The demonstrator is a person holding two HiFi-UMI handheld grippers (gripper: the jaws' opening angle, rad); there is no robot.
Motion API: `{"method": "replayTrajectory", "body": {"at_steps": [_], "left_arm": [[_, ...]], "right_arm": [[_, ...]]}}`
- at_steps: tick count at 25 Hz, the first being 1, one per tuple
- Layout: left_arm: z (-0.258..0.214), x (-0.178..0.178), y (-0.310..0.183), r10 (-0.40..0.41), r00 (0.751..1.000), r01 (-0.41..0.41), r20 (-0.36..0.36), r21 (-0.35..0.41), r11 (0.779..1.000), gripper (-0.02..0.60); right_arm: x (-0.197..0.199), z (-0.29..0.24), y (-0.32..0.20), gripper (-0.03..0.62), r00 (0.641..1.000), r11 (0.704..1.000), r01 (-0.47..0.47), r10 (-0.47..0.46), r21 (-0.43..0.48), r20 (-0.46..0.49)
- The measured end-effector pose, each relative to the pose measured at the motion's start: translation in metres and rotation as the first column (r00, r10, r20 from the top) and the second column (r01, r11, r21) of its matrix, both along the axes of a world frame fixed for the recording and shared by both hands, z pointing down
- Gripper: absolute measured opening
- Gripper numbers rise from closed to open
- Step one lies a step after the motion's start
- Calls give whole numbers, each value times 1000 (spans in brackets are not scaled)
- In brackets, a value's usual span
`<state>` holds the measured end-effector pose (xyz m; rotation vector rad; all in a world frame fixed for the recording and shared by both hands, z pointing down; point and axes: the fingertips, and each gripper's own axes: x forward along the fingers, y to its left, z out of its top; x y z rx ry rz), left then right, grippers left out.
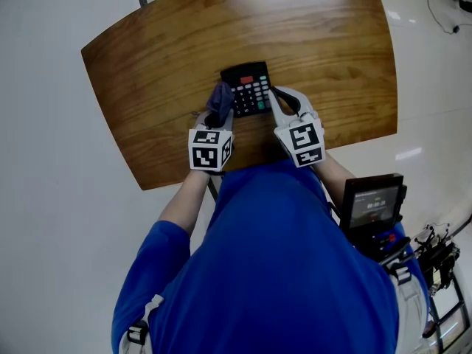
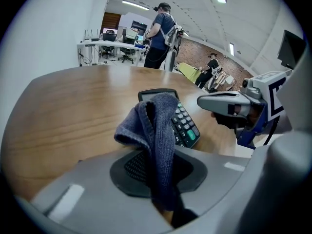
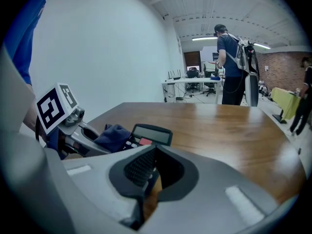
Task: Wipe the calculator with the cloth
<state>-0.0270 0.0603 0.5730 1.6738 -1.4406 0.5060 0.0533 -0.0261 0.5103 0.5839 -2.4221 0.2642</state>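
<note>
A black calculator (image 1: pixel 248 87) lies flat on the wooden table (image 1: pixel 162 57), close to its near edge. My left gripper (image 1: pixel 219 115) is shut on a bunched dark blue cloth (image 1: pixel 220 98), which droops over the calculator's left side. In the left gripper view the cloth (image 2: pixel 157 130) rises from between the jaws and hides part of the calculator (image 2: pixel 185 123). My right gripper (image 1: pixel 274 96) sits at the calculator's right edge, jaws together, nothing between them. In the right gripper view the calculator (image 3: pixel 148 134) lies just left of the right gripper (image 3: pixel 155 152), with the cloth (image 3: pixel 113 134) behind it.
The table's far half is bare wood (image 3: pixel 229 126). A black device with a small screen (image 1: pixel 375 205) hangs at the person's right side. A person with a backpack (image 3: pixel 233 57) stands far off, near desks (image 2: pixel 109 45).
</note>
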Motion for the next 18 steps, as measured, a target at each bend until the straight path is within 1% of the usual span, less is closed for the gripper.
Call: {"method": "replayTrajectory", "body": {"at_steps": [4, 6, 7, 9, 10, 11, 12, 13, 14, 16, 18], "left_arm": [[-2, -8, 3, -13, 1000, 13, 23, -1, 1000, 63], [-8, -16, 4, -25, 998, 25, 52, 13, 1000, 63], [-13, -22, 3, -28, 997, 26, 79, 27, 999, 63], [-30, -34, 2, -16, 987, 7, 160, 57, 998, 63], [-40, -41, 2, 0, 977, -15, 213, 66, 998, 63], [-50, -47, 3, 22, 962, -42, 273, 67, 997, 63], [-60, -52, 5, 51, 940, -75, 338, 58, 996, 63], [-67, -56, 7, 88, 911, -114, 404, 42, 993, 63], [-73, -57, 6, 133, 875, -162, 466, 23, 987, 63], [-79, -49, -3, 227, 794, -268, 564, -10, 963, 63], [-77, -38, -15, 300, 719, -356, 627, -38, 934, 63]], "right_arm": [[-1, 0, 2, 0, 1000, 1000, 1, -1, -5, 7], [-3, 0, 4, 1, 1000, 1000, 5, -5, -11, 4], [-6, 0, 5, 1, 1000, 1000, 9, -9, -14, 5], [-14, -4, 11, 2, 1000, 999, 23, -22, -22, 17], [-21, -7, 15, 2, 999, 999, 33, -33, -30, 28], [-28, -10, 21, 0, 998, 998, 47, -45, -40, 43], [-37, -13, 27, 2, 996, 997, 62, -59, -52, 59], [-44, -15, 33, 2, 995, 995, 77, -72, -63, 73], [-48, -17, 37, 0, 994, 994, 86, -80, -72, 81], [-50, -19, 39, 1, 993, 993, 89, -83, -78, 81], [-48, -18, 38, 0, 994, 993, 84, -78, -79, 76]]}}
